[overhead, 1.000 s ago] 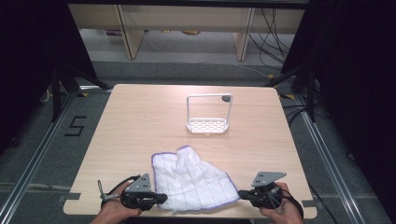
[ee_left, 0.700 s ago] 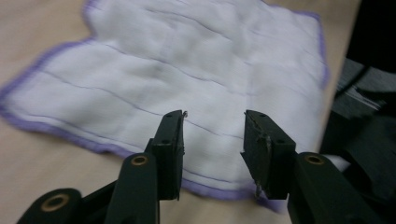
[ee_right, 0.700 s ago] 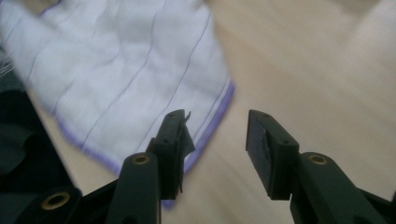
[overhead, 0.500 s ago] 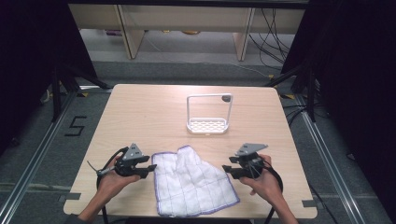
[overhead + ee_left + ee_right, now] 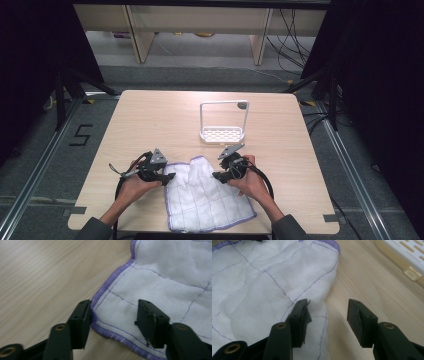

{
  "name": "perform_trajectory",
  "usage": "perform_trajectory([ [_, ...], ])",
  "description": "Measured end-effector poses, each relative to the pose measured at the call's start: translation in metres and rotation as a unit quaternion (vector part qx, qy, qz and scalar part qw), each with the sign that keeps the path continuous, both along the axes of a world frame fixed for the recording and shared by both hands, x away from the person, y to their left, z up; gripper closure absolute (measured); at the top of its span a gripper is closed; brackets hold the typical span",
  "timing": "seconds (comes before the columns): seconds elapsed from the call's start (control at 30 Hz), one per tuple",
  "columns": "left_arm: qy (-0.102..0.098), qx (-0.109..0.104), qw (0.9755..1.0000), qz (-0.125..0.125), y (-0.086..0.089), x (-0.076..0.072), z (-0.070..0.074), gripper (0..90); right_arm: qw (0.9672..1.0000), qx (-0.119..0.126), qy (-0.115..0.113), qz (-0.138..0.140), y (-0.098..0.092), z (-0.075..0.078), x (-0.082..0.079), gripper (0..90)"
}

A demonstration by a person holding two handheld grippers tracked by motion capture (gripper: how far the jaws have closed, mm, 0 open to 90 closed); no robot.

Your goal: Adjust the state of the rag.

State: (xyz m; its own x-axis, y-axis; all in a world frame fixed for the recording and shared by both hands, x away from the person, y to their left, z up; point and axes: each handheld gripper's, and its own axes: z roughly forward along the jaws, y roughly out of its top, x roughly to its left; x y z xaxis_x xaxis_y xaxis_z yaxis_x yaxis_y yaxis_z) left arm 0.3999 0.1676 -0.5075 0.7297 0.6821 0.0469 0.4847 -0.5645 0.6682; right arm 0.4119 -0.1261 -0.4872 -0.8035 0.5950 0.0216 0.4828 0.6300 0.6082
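Low in the frame, both hands reach forward flanking the cloth (image 5: 207,197): left gripper (image 5: 167,176) and right gripper (image 5: 218,175) have just been opening, jaws spread over its edges, pinching nothing.

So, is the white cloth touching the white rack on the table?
Apart. The high view shows bare wooden table between the cloth and the rack; the right gripper view shows the same gap.

Cloth (image 5: 160,282) cut off at frame edges; rack (image 5: 402,252) cropped.
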Motion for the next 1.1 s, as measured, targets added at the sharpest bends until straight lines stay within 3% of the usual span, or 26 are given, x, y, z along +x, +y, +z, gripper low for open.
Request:
perform_trajectory([
  [0.03,-0.005,0.002,1.0000,-0.005,0.001,0.001,0.000,52.3,0.9999,-0.004,0.013,-0.004,0.001,0.000,0.000,51.5],
  [0.1,-0.007,0.004,0.9998,-0.017,0.002,0.002,0.000,63.4,1.0000,-0.004,0.001,0.006,0.000,-0.001,0.002,51.4],
  [0.13,-0.011,0.005,0.9997,-0.020,0.002,0.002,0.000,70.4,1.0000,-0.001,-0.004,-0.002,0.002,-0.004,0.001,51.1],
  [0.2,-0.021,0.014,0.9994,-0.023,0.001,0.001,0.000,79.6,0.9999,-0.009,0.006,0.003,0.002,-0.004,0.001,51.2],
  [0.33,-0.030,0.019,0.9988,-0.033,0.001,0.000,0.000,85.3,0.9999,-0.015,0.006,0.006,0.004,-0.007,0.001,55.3],
  [0.43,-0.040,0.017,0.9985,-0.034,0.001,-0.002,0.004,85.8,0.9998,0.000,0.010,0.020,0.005,-0.009,0.000,72.9],
  [0.47,-0.042,0.016,0.9982,-0.038,0.000,-0.002,0.006,86.1,0.9993,-0.004,0.021,0.032,0.005,-0.008,-0.001,77.2],
  [0.5,-0.044,0.013,0.9982,-0.039,-0.001,-0.003,0.008,86.2,0.9994,-0.005,0.015,0.032,0.005,-0.008,-0.001,82.0],
  [0.57,-0.056,0.014,0.9973,-0.046,-0.003,-0.006,0.015,86.4,0.9992,-0.010,0.019,0.035,0.004,-0.006,-0.002,85.7],
  [0.67,-0.073,-0.001,0.9960,-0.050,-0.007,-0.008,0.025,86.4,0.9995,-0.003,-0.012,0.030,-0.003,0.005,-0.004,86.9],
  [0.73,-0.096,-0.013,0.9940,-0.050,-0.014,-0.008,0.033,86.4,0.9991,-0.005,-0.038,0.017,-0.013,0.024,-0.008,87.0],
  [0.77,-0.102,-0.015,0.9933,-0.052,-0.018,-0.008,0.036,86.4,0.9968,-0.018,-0.076,0.012,-0.020,0.037,-0.012,86.9],
  [0.83,-0.097,-0.022,0.9931,-0.061,-0.030,-0.005,0.040,86.4,0.9915,-0.043,-0.122,0.011,-0.026,0.055,-0.017,86.9],
  [0.9,-0.096,-0.015,0.9930,-0.067,-0.038,-0.001,0.039,86.3,0.9883,-0.056,-0.142,0.005,-0.025,0.059,-0.022,86.3],
  [0.93,-0.093,-0.010,0.9933,-0.067,-0.042,0.002,0.034,86.3,0.9894,-0.060,-0.132,0.010,-0.024,0.057,-0.022,85.3],
  [0.97,-0.088,0.003,0.9938,-0.069,-0.043,0.004,0.030,86.3,0.9926,-0.056,-0.107,0.013,-0.021,0.048,-0.023,83.6],
  [1.0,-0.079,0.000,0.9945,-0.069,-0.044,0.005,0.024,86.2,0.9935,-0.060,-0.096,0.009,-0.019,0.038,-0.023,82.3],
  [1.1,-0.062,0.010,0.9958,-0.067,-0.042,0.006,0.014,86.2,0.9960,-0.068,-0.046,0.035,-0.018,0.013,-0.020,80.4],
])
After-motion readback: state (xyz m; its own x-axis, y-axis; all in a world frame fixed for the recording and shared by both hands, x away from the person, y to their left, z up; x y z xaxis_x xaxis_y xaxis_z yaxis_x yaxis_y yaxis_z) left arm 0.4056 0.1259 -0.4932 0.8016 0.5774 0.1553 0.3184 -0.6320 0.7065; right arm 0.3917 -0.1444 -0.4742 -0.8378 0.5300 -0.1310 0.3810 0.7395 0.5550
